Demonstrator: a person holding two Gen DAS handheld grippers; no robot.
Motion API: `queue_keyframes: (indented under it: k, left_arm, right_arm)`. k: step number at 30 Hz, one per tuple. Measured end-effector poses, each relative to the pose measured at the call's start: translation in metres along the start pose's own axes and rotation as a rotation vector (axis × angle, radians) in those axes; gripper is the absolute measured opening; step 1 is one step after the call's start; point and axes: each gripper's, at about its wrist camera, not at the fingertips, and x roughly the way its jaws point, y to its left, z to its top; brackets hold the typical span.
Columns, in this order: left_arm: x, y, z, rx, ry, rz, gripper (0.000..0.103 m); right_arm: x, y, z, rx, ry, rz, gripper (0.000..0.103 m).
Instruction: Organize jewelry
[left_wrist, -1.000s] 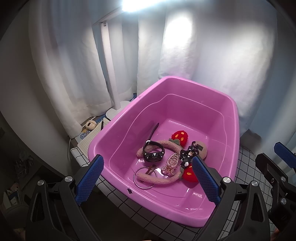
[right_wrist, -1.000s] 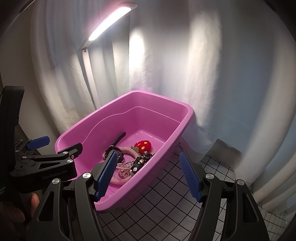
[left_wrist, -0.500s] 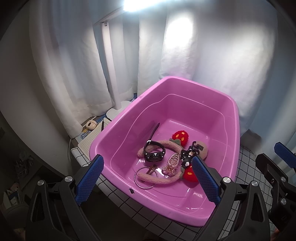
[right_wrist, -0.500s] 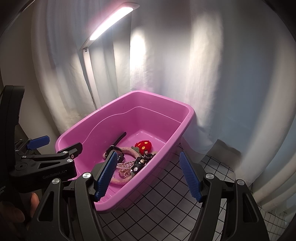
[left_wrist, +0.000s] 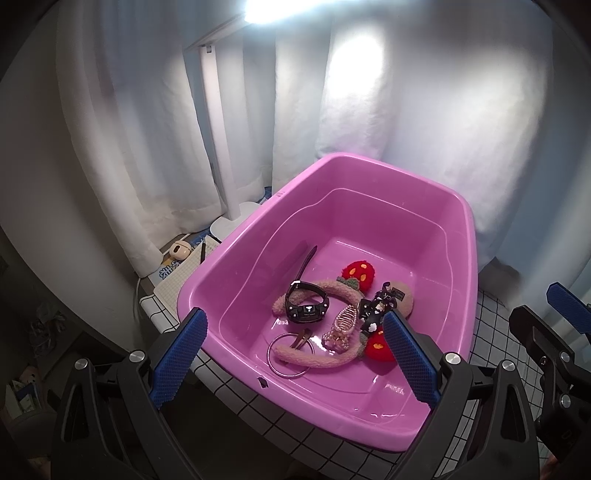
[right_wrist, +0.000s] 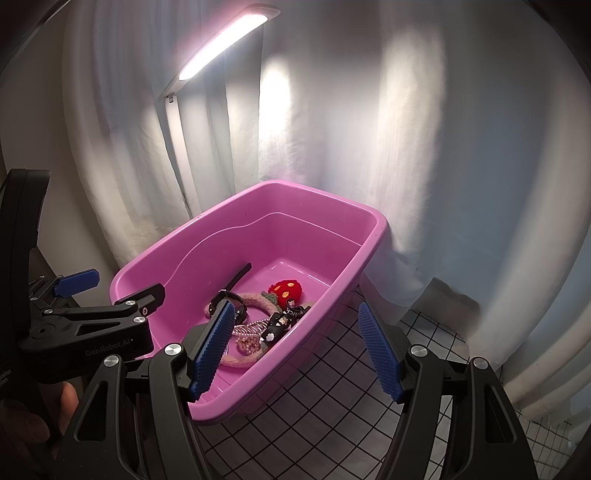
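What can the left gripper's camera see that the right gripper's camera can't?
Only the left wrist view shows the thin silver ring on the tub floor, the brown hair clip inside it, and the small beige gadget on the papers behind the tub.

Only the right wrist view shows the lamp's glowing bar clearly, and a bit of the person's hand.

Both show the pink tub, the black watch, the fuzzy strawberry headband, the pearl claw clip, and both open grippers: left gripper and right gripper.
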Motion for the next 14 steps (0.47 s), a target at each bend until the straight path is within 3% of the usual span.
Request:
queue_keyframes:
  k: [14]
  left_arm:
    - [0.007,0.011,0.004,-0.013,0.010,0.014,0.094]
  right_arm:
    - [0.003,0.000,0.003,-0.002,0.004,0.009,0.067]
